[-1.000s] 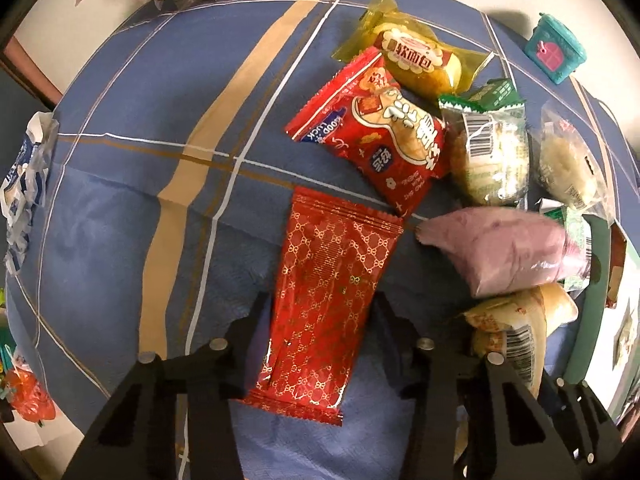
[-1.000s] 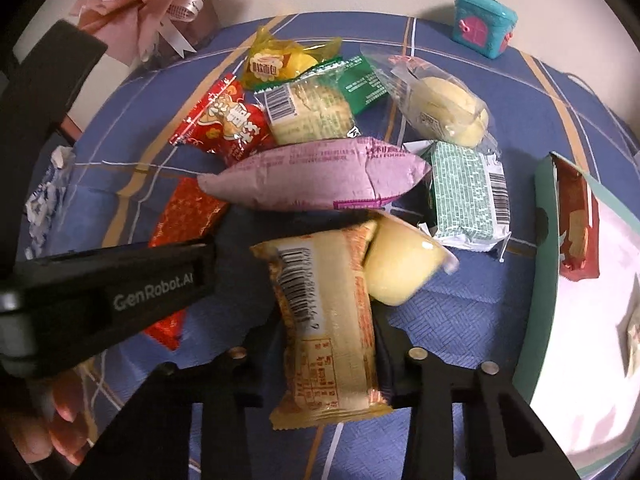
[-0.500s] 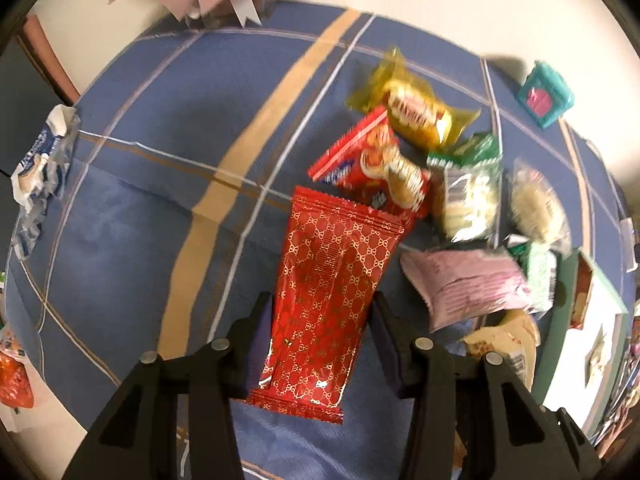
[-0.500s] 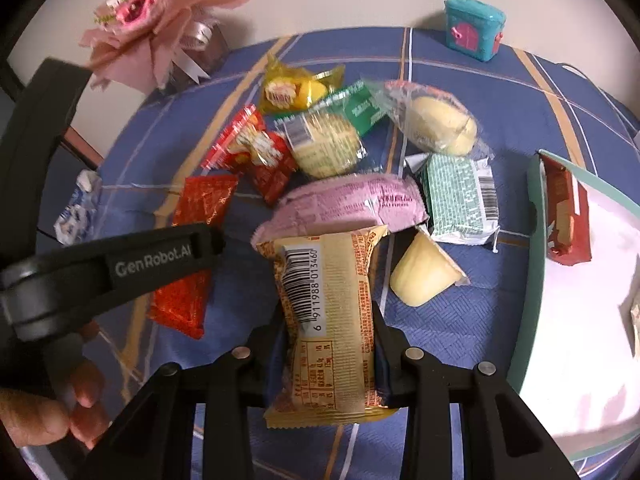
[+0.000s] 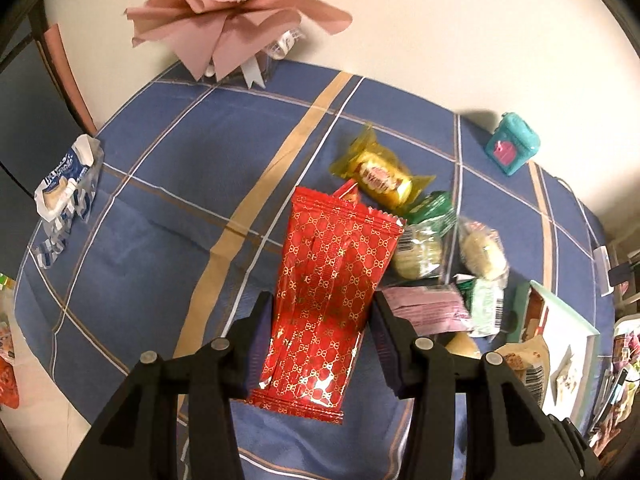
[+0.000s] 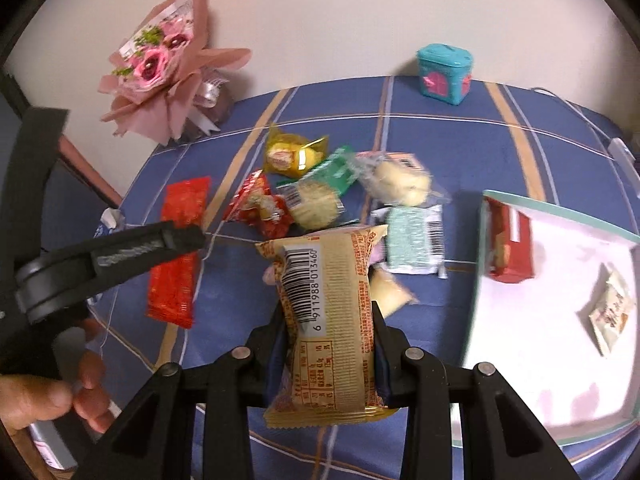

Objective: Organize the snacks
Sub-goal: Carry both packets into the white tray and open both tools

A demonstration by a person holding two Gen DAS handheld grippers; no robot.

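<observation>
With each pack clamped across its width so it hangs clear of the pile, carry red pack (image 5: 326, 300) in left gripper (image 5: 320, 344) and tan pack (image 6: 330, 320) in right gripper (image 6: 330, 354) toward tray (image 6: 476, 280).

We lift both packets clear of the desk (image 5: 168, 184): the red packet (image 5: 328, 300) rises in our left gripper (image 5: 320, 336), the tan barcode packet (image 6: 328, 320) in our right gripper (image 6: 330, 344), leaving the purple packet (image 5: 424, 308) and the pile below.
</observation>
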